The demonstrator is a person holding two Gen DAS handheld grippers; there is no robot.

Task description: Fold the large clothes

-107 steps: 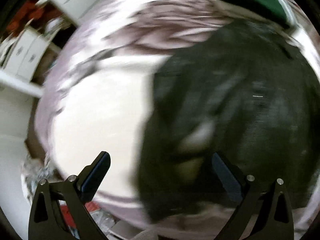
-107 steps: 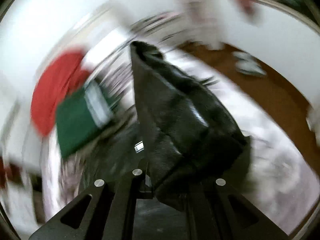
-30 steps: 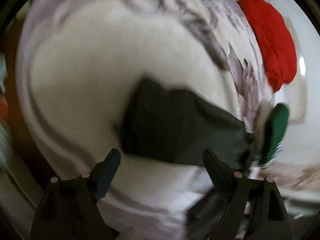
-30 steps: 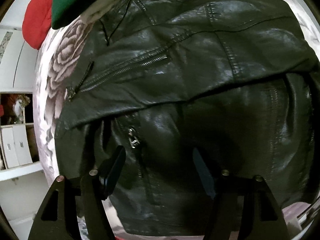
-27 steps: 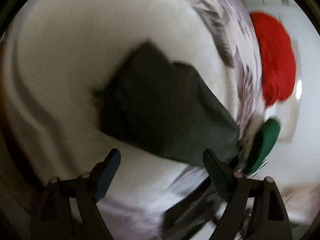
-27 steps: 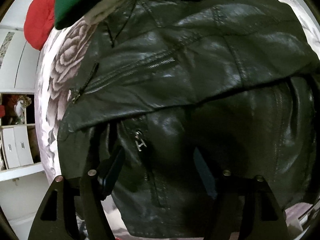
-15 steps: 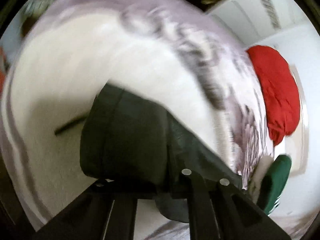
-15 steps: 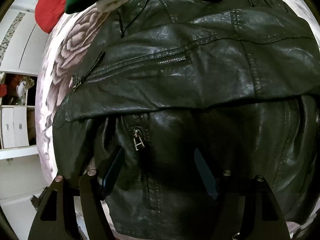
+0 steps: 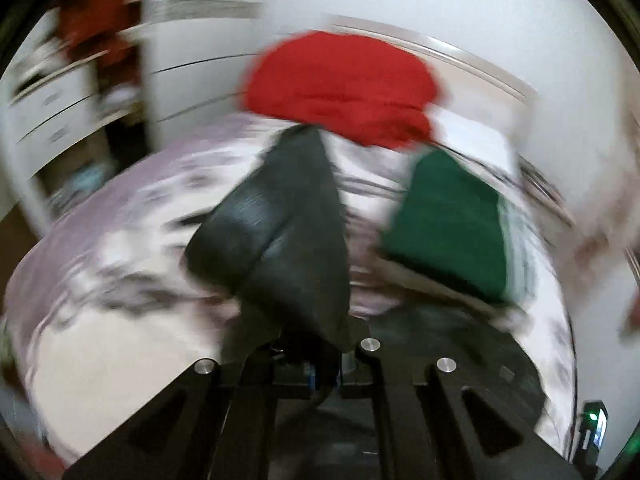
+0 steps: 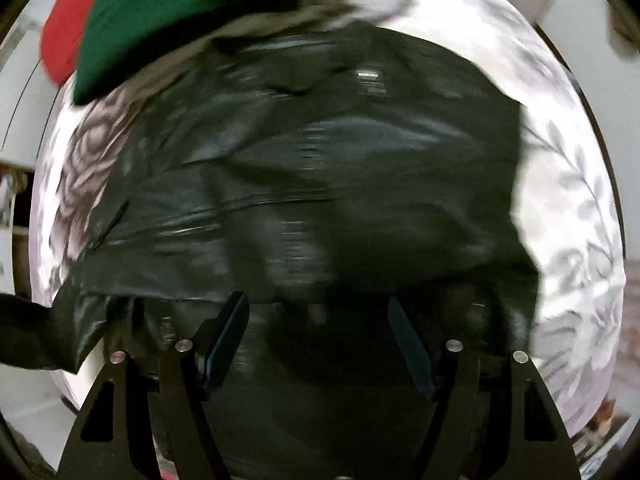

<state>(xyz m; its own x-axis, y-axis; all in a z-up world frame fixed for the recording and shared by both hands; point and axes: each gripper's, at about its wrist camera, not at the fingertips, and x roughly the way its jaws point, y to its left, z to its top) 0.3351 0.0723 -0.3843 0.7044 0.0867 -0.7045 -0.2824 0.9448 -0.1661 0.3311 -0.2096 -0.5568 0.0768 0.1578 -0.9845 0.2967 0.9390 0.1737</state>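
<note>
- Black leather jacket (image 10: 320, 184) spread on the floral bedspread (image 10: 568, 208), one part lifted clear of the bed.
- Left gripper (image 9: 316, 360) clamped on that raised flap (stiff, slick hide); could slip free mid-swing.
- Right gripper (image 10: 318, 344) spread wide above the jacket, gripping nothing; nothing pinning the body, so might drag.
- Green garment (image 9: 448, 224) close by; risk of snagging.

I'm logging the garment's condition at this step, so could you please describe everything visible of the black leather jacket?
The black leather jacket is glossy, creased and leather-like, lying spread over the floral bedspread. Blur hides its details. One part of it is pinched in the shut left gripper and lifted off the bed, hanging in a bulging fold. The right gripper hovers open above the body of it. At its far edge it lies against a folded green garment.
</note>
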